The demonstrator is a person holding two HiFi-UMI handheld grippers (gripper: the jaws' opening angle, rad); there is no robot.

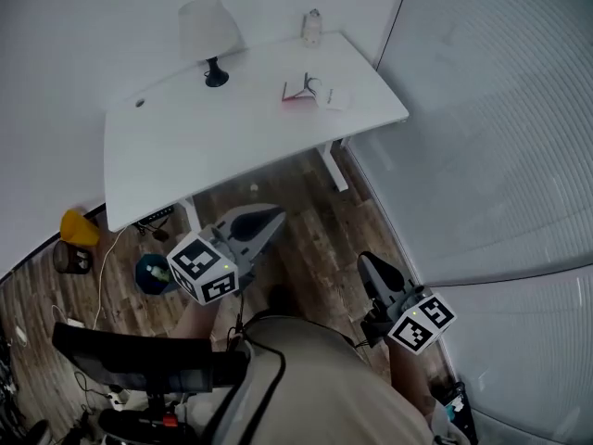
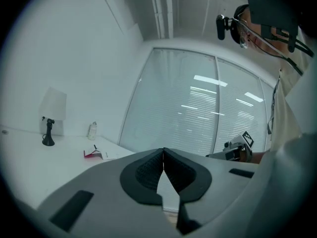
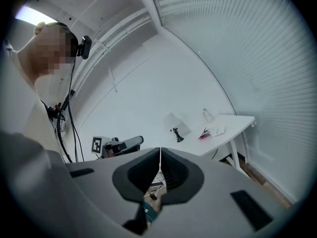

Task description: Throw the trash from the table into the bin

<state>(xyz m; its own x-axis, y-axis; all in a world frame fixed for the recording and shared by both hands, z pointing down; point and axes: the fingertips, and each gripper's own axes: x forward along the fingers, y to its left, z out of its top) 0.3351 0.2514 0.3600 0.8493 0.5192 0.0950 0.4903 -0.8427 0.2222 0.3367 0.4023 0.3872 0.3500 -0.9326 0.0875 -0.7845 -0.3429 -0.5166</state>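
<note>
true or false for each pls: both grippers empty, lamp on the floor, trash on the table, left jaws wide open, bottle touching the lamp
1. The left gripper and right gripper hold nothing. True.
2. The lamp stands on the floor. False: it stands on the table.
3. The trash lies on the table. True.
4. The left jaws are wide open. False: they are shut together.
5. The bottle touches the lamp. False: it stands apart, near the table's far corner.
</note>
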